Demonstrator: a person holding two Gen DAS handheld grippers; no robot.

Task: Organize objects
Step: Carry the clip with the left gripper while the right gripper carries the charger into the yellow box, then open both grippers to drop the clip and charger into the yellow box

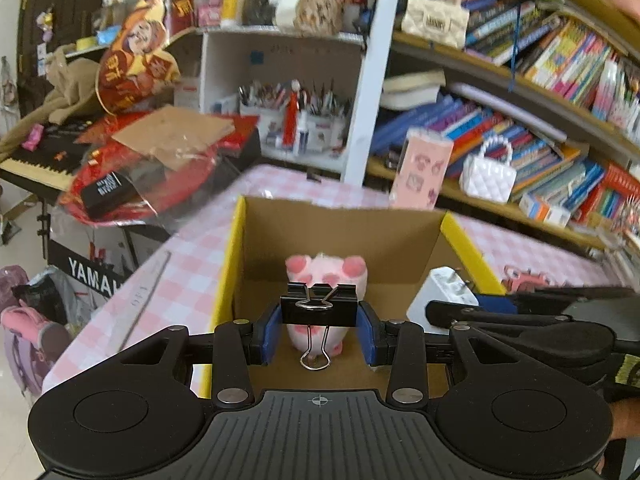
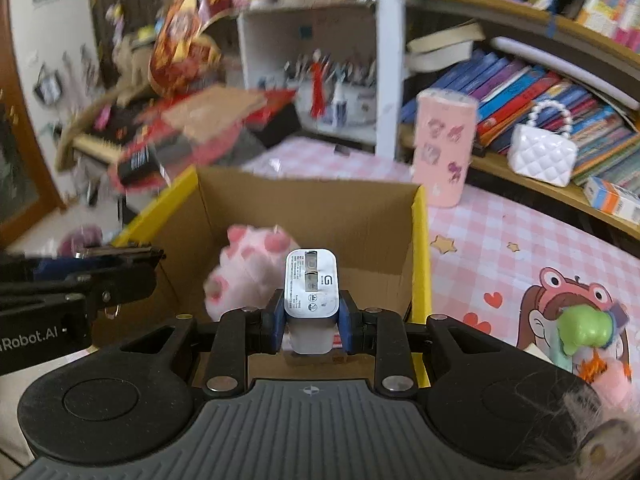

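Covering bench (image 1: 188,264): pink-white checked cloth, cartoon print at 3 o'clock in right view. Cardboard box (image 1: 344,236) with yellow rim sits mid-bench, pink plush toy (image 1: 324,270) inside. Left gripper (image 1: 319,330) pinching black binder clip (image 1: 319,310) over box; right gripper (image 2: 312,320) clamped on white charger (image 2: 311,286). Bookshelves (image 1: 520,92) at 2 o'clock, keyboard (image 1: 36,164) at 9 o'clock.

the left hand-held gripper (image 1: 319,330) points downward, its blue pads (image 1: 267,332) pressed on the sides of a black binder clip (image 1: 318,309). just beside it, the right hand-held gripper (image 2: 311,320) tilts down likewise, jaws clamped on a white charger (image 2: 310,286).
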